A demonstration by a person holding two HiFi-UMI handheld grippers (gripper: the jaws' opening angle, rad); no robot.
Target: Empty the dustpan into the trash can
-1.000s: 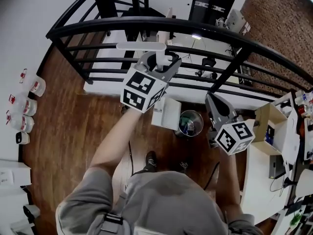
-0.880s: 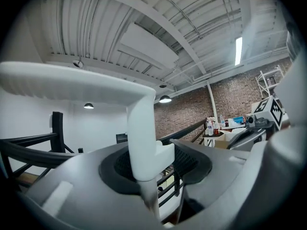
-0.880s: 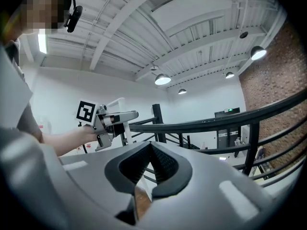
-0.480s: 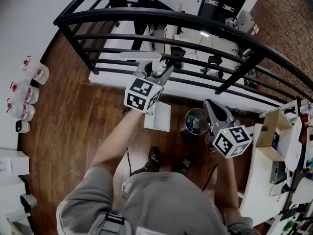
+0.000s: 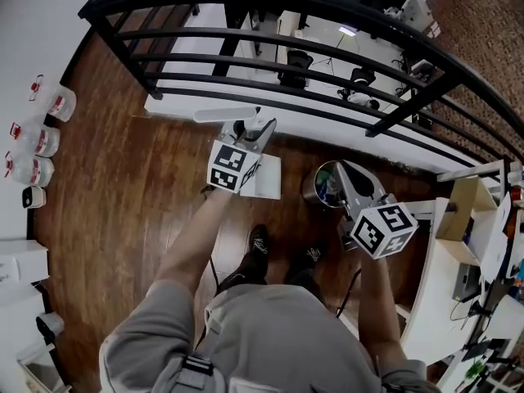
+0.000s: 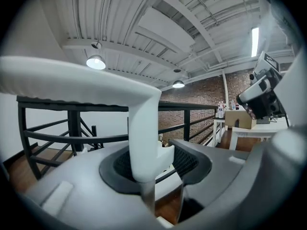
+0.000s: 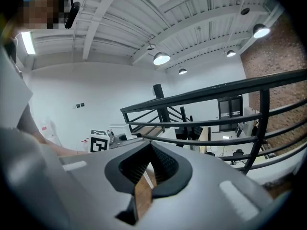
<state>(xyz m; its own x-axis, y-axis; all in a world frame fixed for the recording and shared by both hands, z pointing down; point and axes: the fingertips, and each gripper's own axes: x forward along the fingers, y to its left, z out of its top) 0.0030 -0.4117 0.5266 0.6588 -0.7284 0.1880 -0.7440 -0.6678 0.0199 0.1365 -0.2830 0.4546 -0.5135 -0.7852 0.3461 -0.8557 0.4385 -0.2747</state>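
My left gripper (image 5: 252, 131) is shut on the upright stem of a white dustpan's handle (image 6: 144, 143). The handle's long white grip bar (image 5: 225, 113) lies above the jaws. The pan (image 5: 267, 178) hangs below, over the wooden floor, left of the trash can. The trash can (image 5: 326, 188) is a round metal bin with rubbish inside. My right gripper (image 5: 350, 173) is over the can's right rim, shut with nothing between its jaws (image 7: 151, 169). In the right gripper view the left gripper's marker cube (image 7: 99, 144) shows at the left.
A black metal railing (image 5: 327, 15) runs across just beyond the dustpan and the can. Several plastic bottles (image 5: 37, 142) stand on the floor at far left. A white table (image 5: 426, 260) with a cardboard box (image 5: 458, 211) is at right. The person's shoes (image 5: 255, 240) are near the can.
Both grippers have come down toward the floor. The dustpan has sunk with the left gripper and now hangs a little apart from the trash can. The right gripper has dropped over the can's rim.
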